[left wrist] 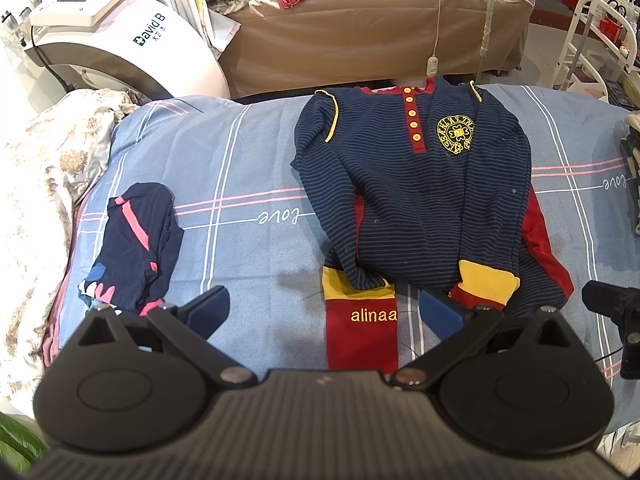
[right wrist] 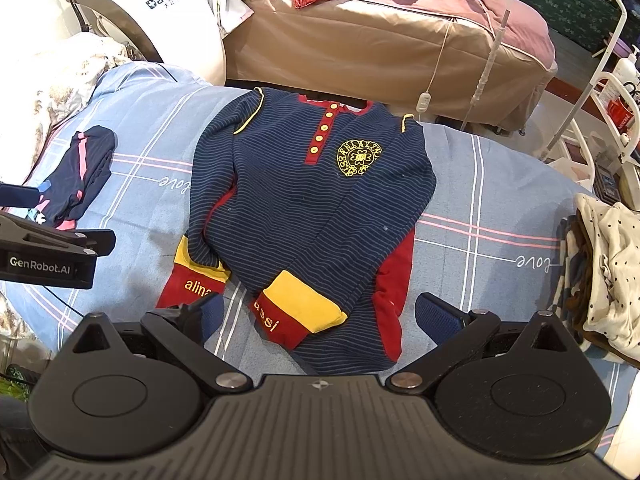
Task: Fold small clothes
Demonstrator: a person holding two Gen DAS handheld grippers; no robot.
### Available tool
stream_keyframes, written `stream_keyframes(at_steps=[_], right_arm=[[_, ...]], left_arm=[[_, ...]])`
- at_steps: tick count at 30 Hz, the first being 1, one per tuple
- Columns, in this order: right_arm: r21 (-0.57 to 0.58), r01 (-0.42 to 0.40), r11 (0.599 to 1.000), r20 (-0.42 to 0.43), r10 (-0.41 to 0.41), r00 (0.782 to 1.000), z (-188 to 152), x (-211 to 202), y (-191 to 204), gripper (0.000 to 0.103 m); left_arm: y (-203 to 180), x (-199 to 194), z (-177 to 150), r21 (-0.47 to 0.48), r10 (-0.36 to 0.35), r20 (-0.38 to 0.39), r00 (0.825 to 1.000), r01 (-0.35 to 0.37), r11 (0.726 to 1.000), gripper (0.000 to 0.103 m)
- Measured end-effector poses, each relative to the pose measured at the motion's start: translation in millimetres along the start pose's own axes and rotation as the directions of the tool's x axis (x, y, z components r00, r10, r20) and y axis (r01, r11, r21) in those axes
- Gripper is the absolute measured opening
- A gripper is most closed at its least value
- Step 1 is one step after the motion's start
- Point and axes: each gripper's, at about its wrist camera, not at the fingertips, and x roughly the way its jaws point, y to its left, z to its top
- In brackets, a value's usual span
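Note:
A navy striped long-sleeved shirt [left wrist: 416, 200] with red placket, yellow buttons and a yellow crest lies flat on the blue checked bed sheet [left wrist: 240, 168], both sleeves folded inward over the body, yellow-and-red cuffs at its near hem. It also shows in the right wrist view [right wrist: 312, 208]. My left gripper [left wrist: 324, 312] is open and empty, hovering over the shirt's near left cuff. My right gripper [right wrist: 320, 316] is open and empty over the near right cuff [right wrist: 300, 300]. A folded navy garment with pink stripes [left wrist: 136, 248] lies on the left.
A stack of folded clothes, spotted cream on top [right wrist: 604, 268], sits at the sheet's right edge. A floral quilt [left wrist: 44, 184] lies at the left. A white machine [left wrist: 120, 32] and a brown bed [left wrist: 380, 28] stand beyond.

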Motion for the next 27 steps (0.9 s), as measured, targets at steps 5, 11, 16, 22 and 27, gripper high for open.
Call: stream_keyframes(at_steps=[5,11,16,22,27], right_arm=[[-0.001,-0.001,1.000,0.001,0.001,1.000,-0.3,0.1,0.5,0.103],[-0.001,-0.001,1.000,0.000,0.001,1.000,-0.1,0.2,0.1,0.103],[-0.001,-0.001,1.000,-0.001,0.001,1.000,-0.2,0.4,0.7,0.103],[-0.002,-0.002,1.000,-0.002,0.002,1.000,-0.4,1.3,3.6,0.103],[0.001,-0.003,1.000,-0.005,0.003,1.000,-0.3,2.1,2.6,0.103]], left_arm=[[-0.4,0.1,0.6,0.001,0.000,-0.002,1.000,0.000,1.000,0.103],[-0.2,1.2,-1.7,0.002,0.000,-0.004,1.000,0.000,1.000,0.103],[-1.0,1.7,-2.4,0.001,0.000,-0.005,1.000,0.000,1.000,0.103],[-1.4,2.5,-3.3,0.000,-0.001,-0.007,1.000,0.001,1.000,0.103],[-2.7,3.6,-5.4,0.002,-0.002,-0.013,1.000,0.002,1.000,0.103]])
